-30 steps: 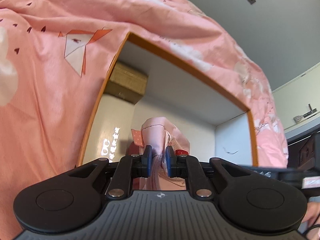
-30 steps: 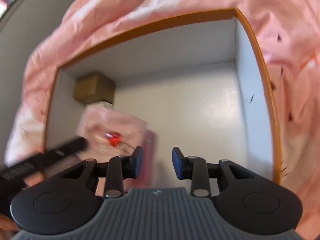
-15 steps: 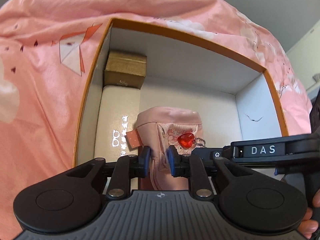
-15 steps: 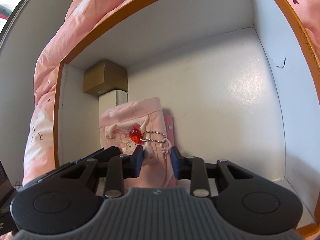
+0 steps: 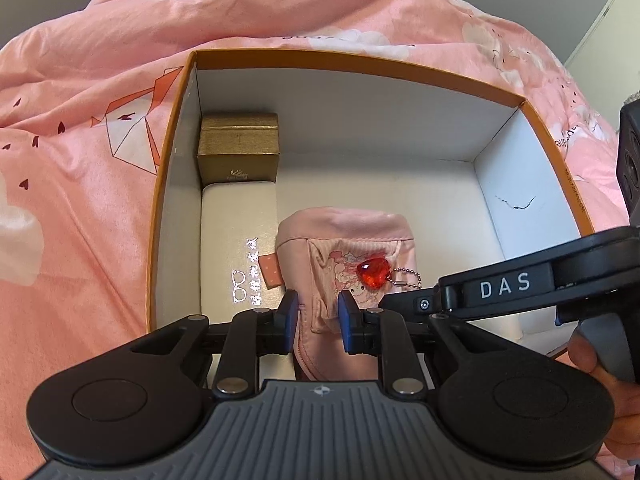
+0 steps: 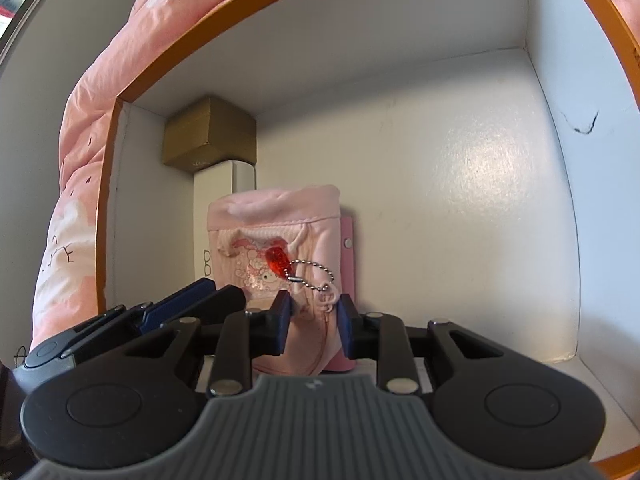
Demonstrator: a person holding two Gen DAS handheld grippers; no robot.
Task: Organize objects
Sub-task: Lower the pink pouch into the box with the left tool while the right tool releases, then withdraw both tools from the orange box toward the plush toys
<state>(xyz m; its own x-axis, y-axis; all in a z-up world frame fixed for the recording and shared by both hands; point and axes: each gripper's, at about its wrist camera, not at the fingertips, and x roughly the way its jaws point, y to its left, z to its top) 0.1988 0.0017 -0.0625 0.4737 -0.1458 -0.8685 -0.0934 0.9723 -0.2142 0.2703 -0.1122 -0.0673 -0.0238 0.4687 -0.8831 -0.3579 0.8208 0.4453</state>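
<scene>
A pink pouch (image 5: 344, 236) with a red heart charm (image 5: 374, 271) on a ball chain lies in an orange-rimmed white box (image 5: 360, 62). My left gripper (image 5: 316, 318) has its fingers on either side of the pouch's near end, slightly apart. My right gripper (image 6: 314, 326) also straddles the pouch (image 6: 276, 216) near its zipper pull, fingers apart. The right gripper's arm marked DAS (image 5: 504, 284) crosses the left wrist view. The charm also shows in the right wrist view (image 6: 277, 259).
A gold box (image 5: 238, 152) and a long white glasses case (image 5: 240, 248) sit along the box's left wall. A pink flat item (image 6: 347, 264) stands behind the pouch. A pink patterned blanket (image 5: 80, 160) surrounds the box.
The left gripper was shut on the pouch a second ago; it lowered it into the box and its fingers have parted. The right gripper moved in around the pouch.
</scene>
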